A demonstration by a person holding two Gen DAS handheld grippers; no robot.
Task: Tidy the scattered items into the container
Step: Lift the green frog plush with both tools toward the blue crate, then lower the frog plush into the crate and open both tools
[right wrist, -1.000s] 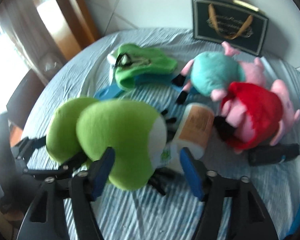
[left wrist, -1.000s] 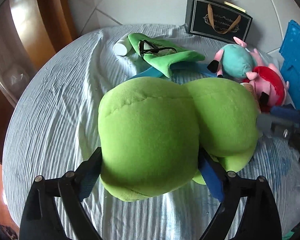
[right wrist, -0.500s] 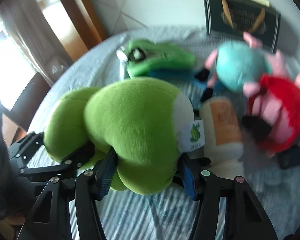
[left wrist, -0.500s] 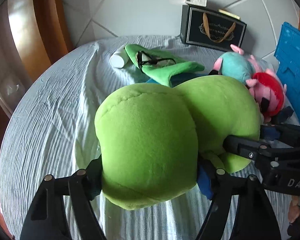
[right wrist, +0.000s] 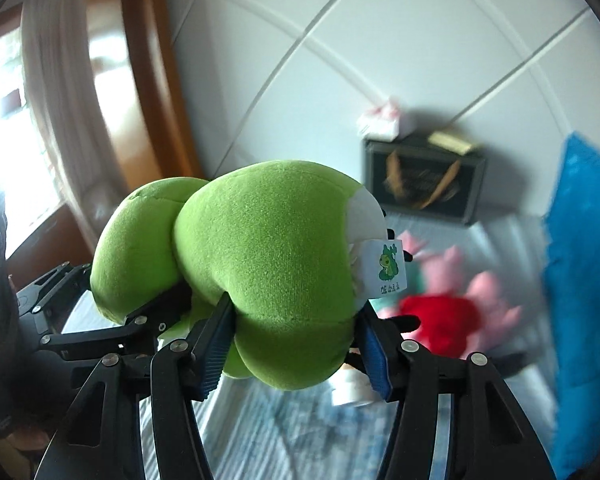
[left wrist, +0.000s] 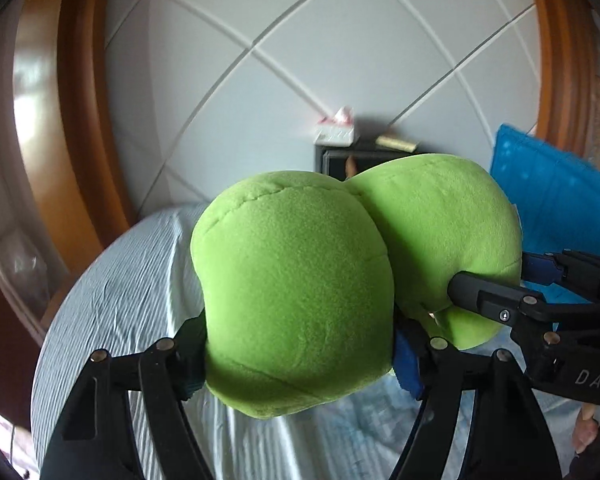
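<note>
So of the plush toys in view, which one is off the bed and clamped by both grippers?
The big green plush, held between the left gripper and right gripper; the red-dressed pink plush lies on the bed.

Black hand-held gripper [left wrist: 300, 356], blue pads [right wrist: 374, 350], silver screws, "DAS" mark

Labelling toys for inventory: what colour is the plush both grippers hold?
Bright green plush, with a white patch; clearest in the right wrist view.

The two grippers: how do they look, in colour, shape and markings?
Both the left gripper and the right gripper are black frames with angular linkage arms joined by silver rivets. Their fingers carry ribbed blue pads. In the left wrist view, the right gripper's body shows white letters "DAS".
</note>
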